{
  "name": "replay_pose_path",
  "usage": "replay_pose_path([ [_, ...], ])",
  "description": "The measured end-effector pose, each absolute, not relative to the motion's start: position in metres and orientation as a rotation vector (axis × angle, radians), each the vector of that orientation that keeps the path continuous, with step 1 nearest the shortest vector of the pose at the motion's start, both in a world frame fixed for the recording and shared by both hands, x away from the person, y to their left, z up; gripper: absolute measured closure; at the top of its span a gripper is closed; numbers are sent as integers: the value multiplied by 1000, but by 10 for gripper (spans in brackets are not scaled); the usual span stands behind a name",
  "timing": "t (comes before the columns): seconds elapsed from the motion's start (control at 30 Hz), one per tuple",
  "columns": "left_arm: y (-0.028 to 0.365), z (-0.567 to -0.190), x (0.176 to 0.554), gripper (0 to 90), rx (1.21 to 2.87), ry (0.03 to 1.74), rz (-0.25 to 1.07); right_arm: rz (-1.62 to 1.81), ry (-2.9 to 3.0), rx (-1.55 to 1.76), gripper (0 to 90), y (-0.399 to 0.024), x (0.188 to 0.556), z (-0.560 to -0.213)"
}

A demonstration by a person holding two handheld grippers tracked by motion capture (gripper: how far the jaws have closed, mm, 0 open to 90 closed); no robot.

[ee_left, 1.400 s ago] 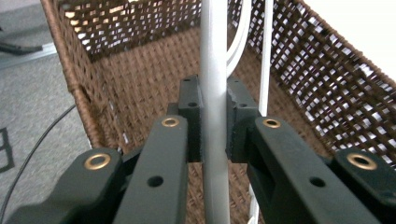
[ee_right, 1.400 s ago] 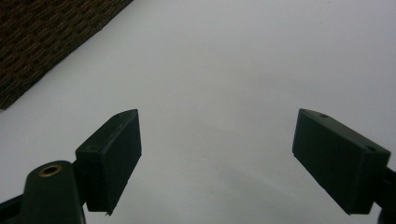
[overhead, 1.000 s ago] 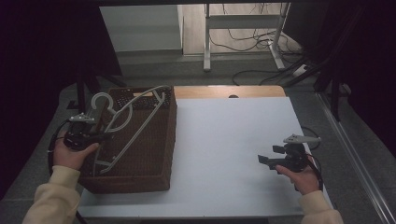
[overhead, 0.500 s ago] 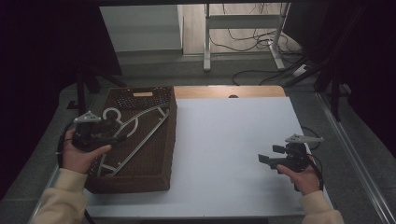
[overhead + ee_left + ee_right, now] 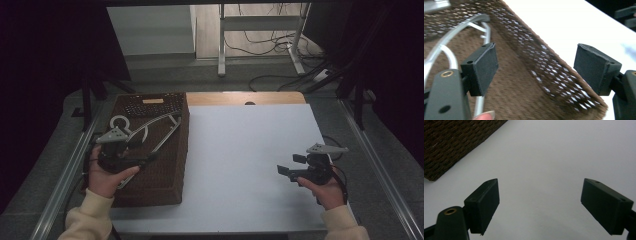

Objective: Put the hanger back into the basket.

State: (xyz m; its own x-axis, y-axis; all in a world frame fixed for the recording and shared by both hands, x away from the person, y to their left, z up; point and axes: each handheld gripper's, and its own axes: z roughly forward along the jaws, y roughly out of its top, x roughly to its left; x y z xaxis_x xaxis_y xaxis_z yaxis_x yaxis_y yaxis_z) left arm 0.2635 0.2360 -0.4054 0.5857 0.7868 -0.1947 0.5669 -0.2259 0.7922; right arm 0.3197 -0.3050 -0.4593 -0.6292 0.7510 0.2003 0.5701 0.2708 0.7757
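1. The clothes hanger (image 5: 150, 131) is lying inside the brown woven basket (image 5: 172, 170) at the table's left side, free of both tongs.
2. The left gripper (image 5: 534, 70) is hanging over the basket's near end; its jaws have just been opening and are standing wide with nothing between them. A second ago they were clamped on the hanger farther back, so the drop looks finished.
3. The white table (image 5: 250, 165) is lying bare in the middle.
4. The right gripper (image 5: 540, 206) is waiting near the table's right edge, jaws wide apart and empty.

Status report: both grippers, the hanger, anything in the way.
Left gripper open, nothing between its jaws, above the brown woven basket. Right gripper open over bare white table. Grey hanger lies in basket. Nothing in the way.
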Motion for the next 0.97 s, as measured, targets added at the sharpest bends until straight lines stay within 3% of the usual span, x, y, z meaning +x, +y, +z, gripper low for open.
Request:
replay_pose_path([
  [0.23,227,-424,245,183,1959,1067,304,1277,2327,1207,151,-305,319,-458],
  [0.97,229,-431,247,185,1980,1059,282,1270,2310,1173,153,-306,318,-457],
])
